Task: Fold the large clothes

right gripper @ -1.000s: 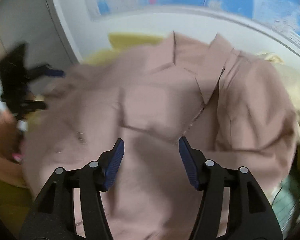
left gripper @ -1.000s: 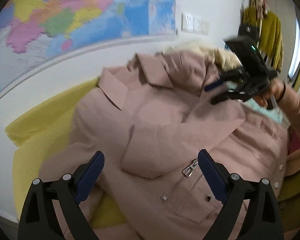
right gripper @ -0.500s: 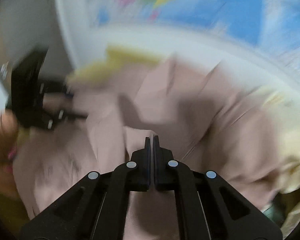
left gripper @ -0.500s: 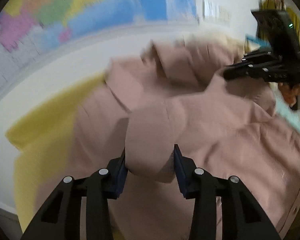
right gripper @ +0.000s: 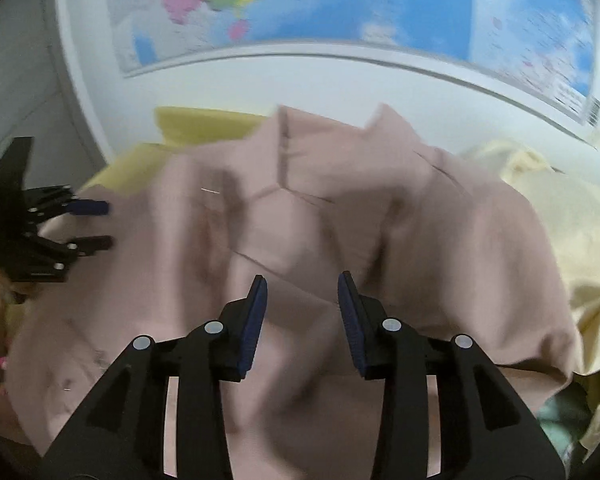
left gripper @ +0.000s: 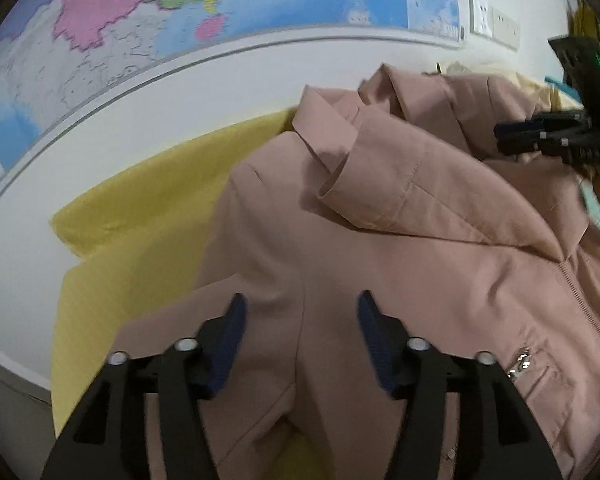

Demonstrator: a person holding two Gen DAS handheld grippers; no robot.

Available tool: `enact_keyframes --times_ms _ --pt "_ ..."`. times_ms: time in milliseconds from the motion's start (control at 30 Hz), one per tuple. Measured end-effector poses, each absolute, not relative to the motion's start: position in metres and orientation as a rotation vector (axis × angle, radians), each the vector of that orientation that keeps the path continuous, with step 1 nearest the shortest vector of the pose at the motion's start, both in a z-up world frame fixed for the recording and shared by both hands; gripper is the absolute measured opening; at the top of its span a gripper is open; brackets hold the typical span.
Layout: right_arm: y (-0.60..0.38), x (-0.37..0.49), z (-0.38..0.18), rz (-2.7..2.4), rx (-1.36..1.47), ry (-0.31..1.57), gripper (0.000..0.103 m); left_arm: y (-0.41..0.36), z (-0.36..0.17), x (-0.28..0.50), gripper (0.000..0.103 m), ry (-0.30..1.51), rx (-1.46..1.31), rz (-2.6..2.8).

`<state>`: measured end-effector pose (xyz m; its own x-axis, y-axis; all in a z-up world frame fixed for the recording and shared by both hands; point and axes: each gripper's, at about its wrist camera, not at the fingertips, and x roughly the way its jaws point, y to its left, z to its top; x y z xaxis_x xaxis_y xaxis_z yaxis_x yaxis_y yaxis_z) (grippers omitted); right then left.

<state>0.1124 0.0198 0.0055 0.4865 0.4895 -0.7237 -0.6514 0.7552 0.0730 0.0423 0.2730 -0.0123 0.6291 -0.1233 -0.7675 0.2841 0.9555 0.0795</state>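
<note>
On the yellow cloth [left gripper: 112,256] below the wall map [left gripper: 204,4]: one pink jacket [left gripper: 400,240], two tools over it.

The single jacket lies spread on the yellow cloth, collar toward the wall, one zipper [left gripper: 588,304] running down its front, a sleeve folded across the chest. The left tool [left gripper: 300,334] hovers just above the fabric with its two blue-padded fingers spread and nothing between them. The right tool [right gripper: 302,312] is likewise spread over the jacket's middle, gripping nothing. One pale cream garment [right gripper: 572,216] lies just beside the jacket.
</note>
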Motion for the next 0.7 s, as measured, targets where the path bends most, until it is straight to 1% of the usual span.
enact_keyframes --times_ms 67,200,267,300,333,400,433,467,500,567,633,667,700 --pt "0.036 0.115 -0.002 0.767 -0.216 0.839 0.037 0.278 -0.006 0.039 0.071 0.840 0.148 -0.255" --pt "0.071 0.105 -0.030 0.915 -0.197 0.956 0.038 0.282 0.002 0.038 0.072 0.823 0.098 -0.253" --pt "0.086 0.101 -0.039 1.004 -0.179 0.993 0.036 0.282 0.006 0.037 0.072 0.823 0.078 -0.261" --pt "0.090 0.092 -0.040 1.034 -0.199 0.989 0.032 0.281 0.008 0.038 0.073 0.821 0.075 -0.267" --pt "0.095 0.084 -0.041 1.046 -0.236 0.975 0.030 0.281 0.009 0.038 0.076 0.819 0.081 -0.265" --pt "0.092 0.074 -0.034 0.982 -0.286 0.925 0.030 0.280 0.012 0.034 0.077 0.810 0.093 -0.265" --pt "0.085 0.077 -0.030 0.940 -0.269 0.917 0.032 0.279 0.012 0.033 0.077 0.807 0.097 -0.269" --pt "0.070 0.086 -0.023 0.869 -0.227 0.891 0.043 0.278 0.013 0.032 0.078 0.803 0.098 -0.271" --pt "0.060 0.094 -0.020 0.840 -0.204 0.881 0.058 0.277 0.013 0.032 0.078 0.799 0.096 -0.279" --pt "0.041 0.119 -0.020 0.727 -0.164 0.898 0.072 0.273 0.013 0.033 0.079 0.794 0.087 -0.292" --pt "0.029 0.143 -0.029 0.668 -0.106 0.948 0.072 0.268 0.011 0.035 0.079 0.796 0.077 -0.304" --pt "0.024 0.158 -0.037 0.653 -0.064 0.987 0.069 0.267 0.010 0.035 0.079 0.799 0.073 -0.309" --pt "0.024 0.162 -0.047 0.663 -0.034 1.019 0.062 0.264 0.009 0.035 0.079 0.802 0.071 -0.313"
